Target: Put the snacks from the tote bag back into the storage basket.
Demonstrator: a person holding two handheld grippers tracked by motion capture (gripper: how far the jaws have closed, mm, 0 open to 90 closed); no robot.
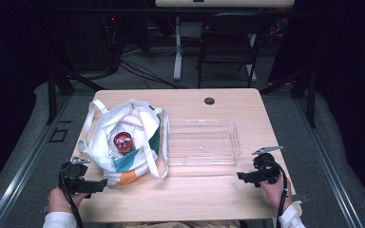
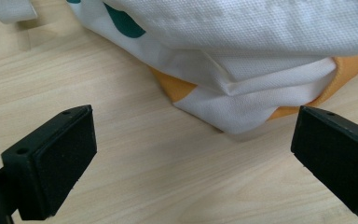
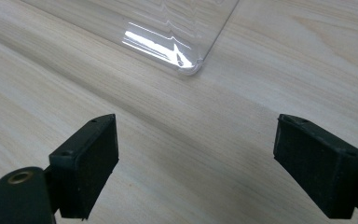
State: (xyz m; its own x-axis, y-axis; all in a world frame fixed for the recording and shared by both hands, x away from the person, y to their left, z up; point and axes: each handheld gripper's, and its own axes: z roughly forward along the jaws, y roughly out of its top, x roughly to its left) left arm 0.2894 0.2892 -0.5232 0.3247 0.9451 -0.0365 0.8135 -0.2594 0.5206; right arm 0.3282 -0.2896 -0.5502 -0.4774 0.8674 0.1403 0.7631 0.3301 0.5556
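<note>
A white cloth tote bag [image 1: 123, 137] with teal and orange patches lies open on the left of the wooden table [image 1: 190, 194]. A red-topped can [image 1: 122, 141] sits inside it. To its right stands an empty clear plastic tray [image 1: 203, 142]. My left gripper [image 1: 100, 186] is open at the front left, jaws pointing at the bag's orange and white bottom corner [image 2: 233, 100], a short way off it. At the front right, my right gripper [image 1: 240, 176] is open above bare wood, with the tray's near corner [image 3: 186, 56] ahead of it.
A dark round grommet [image 1: 209, 100] sits near the table's far edge. The bag's straps [image 1: 159, 156] trail toward the tray. Behind the table stand a black folding chair [image 1: 228, 42] and a white desk leg [image 1: 177, 47]. Bare wood runs along the front edge.
</note>
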